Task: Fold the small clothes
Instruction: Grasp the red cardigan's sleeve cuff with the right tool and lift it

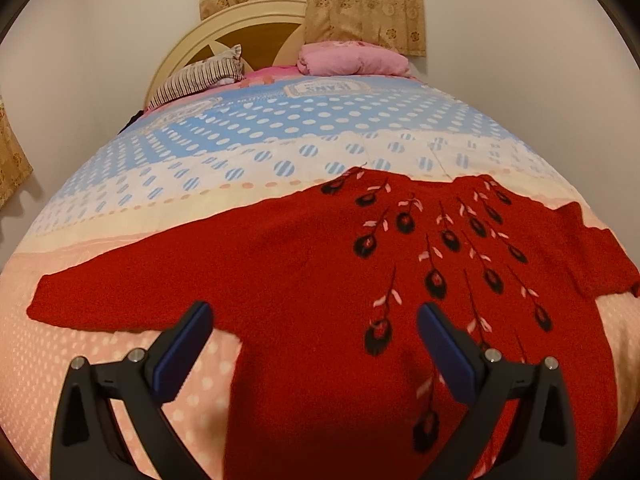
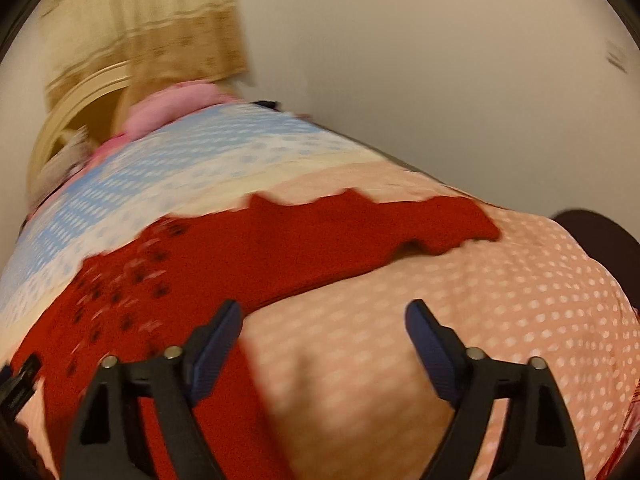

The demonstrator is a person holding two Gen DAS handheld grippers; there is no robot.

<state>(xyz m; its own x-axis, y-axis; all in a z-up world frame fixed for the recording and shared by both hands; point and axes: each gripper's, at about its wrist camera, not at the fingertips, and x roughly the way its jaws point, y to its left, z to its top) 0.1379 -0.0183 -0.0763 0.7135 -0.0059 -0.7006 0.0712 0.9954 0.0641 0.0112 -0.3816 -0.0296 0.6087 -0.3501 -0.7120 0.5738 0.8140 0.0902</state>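
A red knitted sweater [image 1: 304, 264] with a black and pink flower pattern lies flat on the bed, both sleeves spread out. My left gripper [image 1: 314, 312] is open and empty, hovering over the sweater's lower left body near the left sleeve [image 1: 92, 300]. In the blurred right wrist view the same sweater [image 2: 248, 252] lies to the left, its right sleeve [image 2: 452, 220] stretched out ahead. My right gripper [image 2: 324, 312] is open and empty over the bedspread just right of the sweater's body.
The bed is covered by a dotted bedspread [image 1: 256, 148], pink near me and blue farther away. A striped pillow [image 1: 200, 80] and a pink folded blanket [image 1: 352, 60] lie at the headboard [image 1: 248, 24]. Walls and curtains [image 1: 360, 0] stand behind.
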